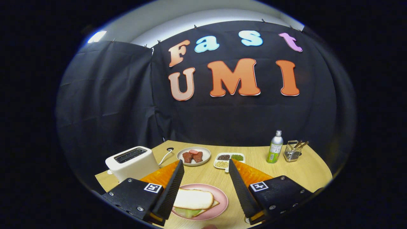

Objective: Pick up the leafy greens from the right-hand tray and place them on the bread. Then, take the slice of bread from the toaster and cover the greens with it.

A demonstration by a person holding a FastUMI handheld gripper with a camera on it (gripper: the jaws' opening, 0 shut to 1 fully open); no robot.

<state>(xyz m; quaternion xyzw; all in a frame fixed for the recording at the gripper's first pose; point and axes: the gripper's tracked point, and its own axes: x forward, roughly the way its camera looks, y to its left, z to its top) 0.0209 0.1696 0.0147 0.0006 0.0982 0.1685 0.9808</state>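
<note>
Claw [206,165] with its two fingers spread wide apart, gripping nothing, held above a wooden surface [305,171]. Between the fingers, nearest the camera, a pink plate [222,203] carries the stacked sandwich: a top slice of bread [193,199] lies over the leafy greens [185,212], whose pale green edge shows beneath it, with the edge of a lower slice of bread just visible at the side. Neither finger touches the plate or the bread. An orange tray [163,174] lies behind the left finger, and a second orange tray [251,174] behind the right finger. Beside the left finger and slightly beyond it stands a white toaster [132,162]. Beyond the fingertips sit a round plate of meat pieces [193,156] and a divided dish of beans [229,160]. Farther off, beyond the right finger, stand a green-labelled bottle [275,147] and a wire basket [293,150] holding sticks.
</note>
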